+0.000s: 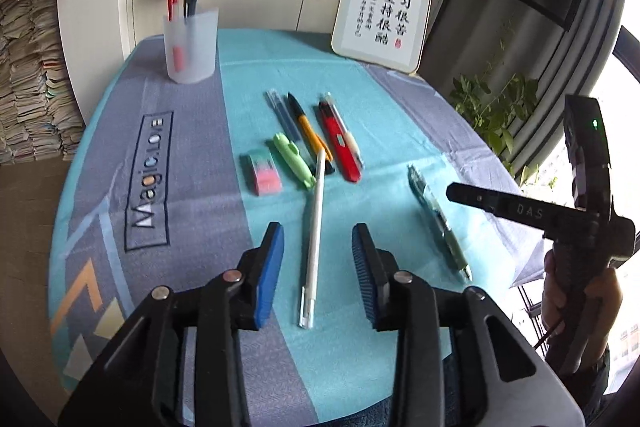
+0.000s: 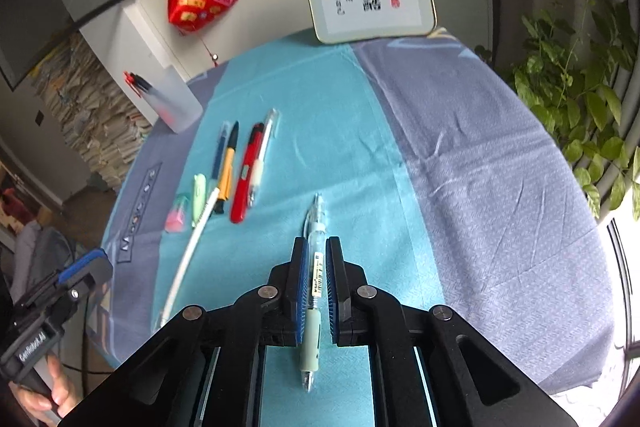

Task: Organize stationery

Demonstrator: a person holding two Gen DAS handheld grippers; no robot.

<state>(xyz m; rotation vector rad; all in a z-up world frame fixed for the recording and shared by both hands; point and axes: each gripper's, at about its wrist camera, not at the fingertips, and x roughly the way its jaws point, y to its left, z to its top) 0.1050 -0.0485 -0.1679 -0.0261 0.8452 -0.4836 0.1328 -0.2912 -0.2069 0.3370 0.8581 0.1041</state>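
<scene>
A round table (image 1: 188, 187) wears a smooth cloth of teal and grey-blue panels, with "Magic.Love" stitched in a boxed label on the grey band at the left. Nearest, the left gripper (image 1: 318, 259) hovers with its ribbed blue pads spread on either side of a slim white pen (image 1: 314, 239) lying on the teal strip, touching neither pad. To the right, the right gripper (image 2: 318, 287) pinches a clear gel pen (image 2: 314, 267) with a pale green grip. Farther in lie a pink-and-green eraser (image 1: 262, 173), a green highlighter (image 1: 294, 165), an orange pen (image 1: 310, 131) and a glossy red utility knife (image 1: 340, 143). At the far left stands a frosted plastic cup (image 1: 192, 47) holding pens; a calligraphy plaque (image 1: 382, 13) leans at the far right.
</scene>
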